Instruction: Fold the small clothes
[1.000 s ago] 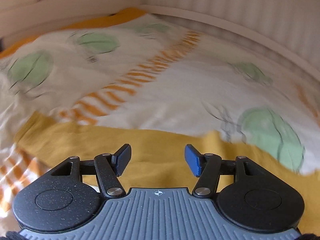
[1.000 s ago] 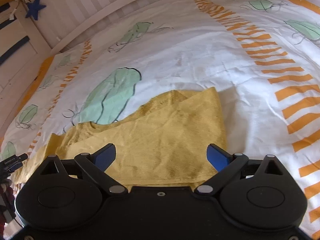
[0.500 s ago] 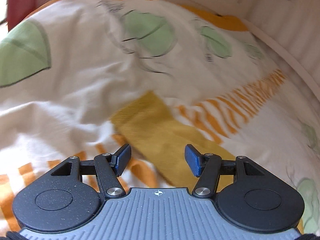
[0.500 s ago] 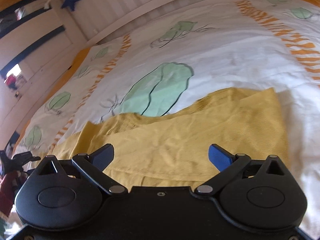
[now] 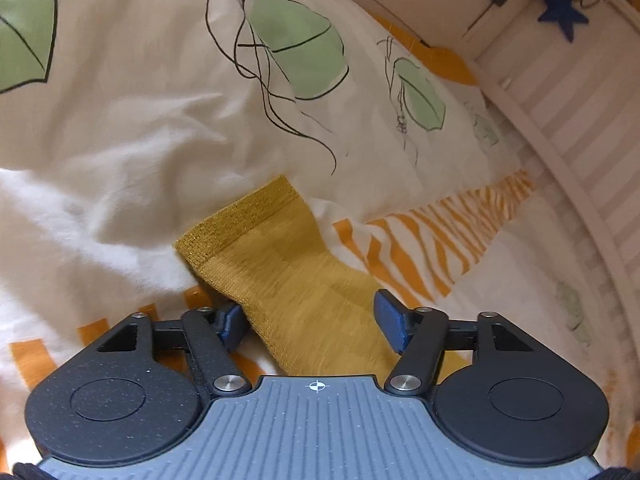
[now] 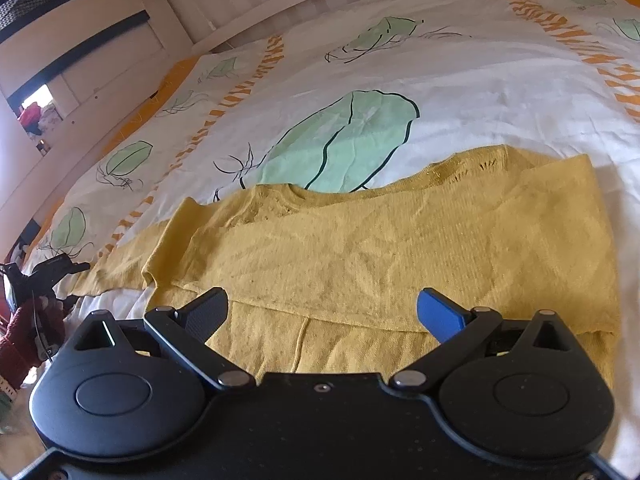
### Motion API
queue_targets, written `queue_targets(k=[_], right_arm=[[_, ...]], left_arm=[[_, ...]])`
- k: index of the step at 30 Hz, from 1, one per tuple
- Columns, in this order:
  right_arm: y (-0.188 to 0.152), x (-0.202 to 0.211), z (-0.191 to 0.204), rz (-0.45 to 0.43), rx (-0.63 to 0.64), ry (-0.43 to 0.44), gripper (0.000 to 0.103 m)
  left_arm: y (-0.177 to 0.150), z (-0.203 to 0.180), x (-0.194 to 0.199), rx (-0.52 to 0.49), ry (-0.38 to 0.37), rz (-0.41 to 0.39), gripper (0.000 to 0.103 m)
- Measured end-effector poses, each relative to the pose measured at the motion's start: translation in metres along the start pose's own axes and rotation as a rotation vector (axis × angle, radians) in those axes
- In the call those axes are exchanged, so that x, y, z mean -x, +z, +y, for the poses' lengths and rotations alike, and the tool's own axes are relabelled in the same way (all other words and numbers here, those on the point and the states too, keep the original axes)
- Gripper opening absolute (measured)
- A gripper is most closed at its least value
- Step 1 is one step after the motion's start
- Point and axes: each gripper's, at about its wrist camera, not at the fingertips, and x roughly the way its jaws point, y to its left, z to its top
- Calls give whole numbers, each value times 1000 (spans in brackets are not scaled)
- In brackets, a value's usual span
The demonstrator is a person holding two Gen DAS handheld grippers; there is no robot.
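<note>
A mustard-yellow knit sweater [image 6: 400, 248] lies flat on the bed, its right side folded over the body and one sleeve stretched out to the left. In the left wrist view that sleeve [image 5: 296, 280] runs toward the camera, cuff [image 5: 236, 220] at the far end. My left gripper [image 5: 310, 320] is low over it with its jaws closing. The sleeve lies between the pads, which do not press on it. My right gripper [image 6: 324, 314] stands open just above the sweater's near hem, holding nothing.
The bedcover [image 6: 460, 80] is white with green leaf prints and orange stripes, and rumpled near the cuff. A white slatted bed rail [image 5: 580, 128] runs along the far side. At the left edge of the right wrist view are a black tool [image 6: 48, 270] and dark red knit fabric [image 6: 24, 332].
The left gripper rolled and swung from over the sweater's body to the sleeve end, dropping lower. The right gripper slid left along the hem, bringing the neckline and sleeve into view.
</note>
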Motion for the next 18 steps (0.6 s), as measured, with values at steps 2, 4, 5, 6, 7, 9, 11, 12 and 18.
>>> queue_targets(k=[2, 4, 5, 6, 7, 9, 11, 12, 18], right_arm=[[0, 0, -1, 0, -7, -3, 102], [0, 0, -3, 1, -14, -8, 102], [1, 1, -4, 1, -17, -10, 102], [1, 1, -4, 2, -19, -13, 102], [1, 2, -4, 3, -19, -18, 102], [2, 3, -4, 2, -15, -27, 102], [4, 5, -5, 2, -15, -32, 102], [5, 6, -5, 2, -16, -38, 102], [15, 20, -14, -8, -56, -64, 102]], left_arm=[[1, 1, 1, 16, 13, 1, 2], [1, -1, 4, 20, -1, 4, 3], [2, -6, 7, 14, -20, -11, 3], [4, -13, 12, -2, -26, -26, 3], [6, -22, 17, -33, -28, -41, 3], [10, -42, 31, -92, -66, -70, 3], [12, -65, 47, -134, -110, -93, 3], [12, -75, 54, -148, -134, -101, 3], [0, -141, 101, -258, -265, -130, 3]])
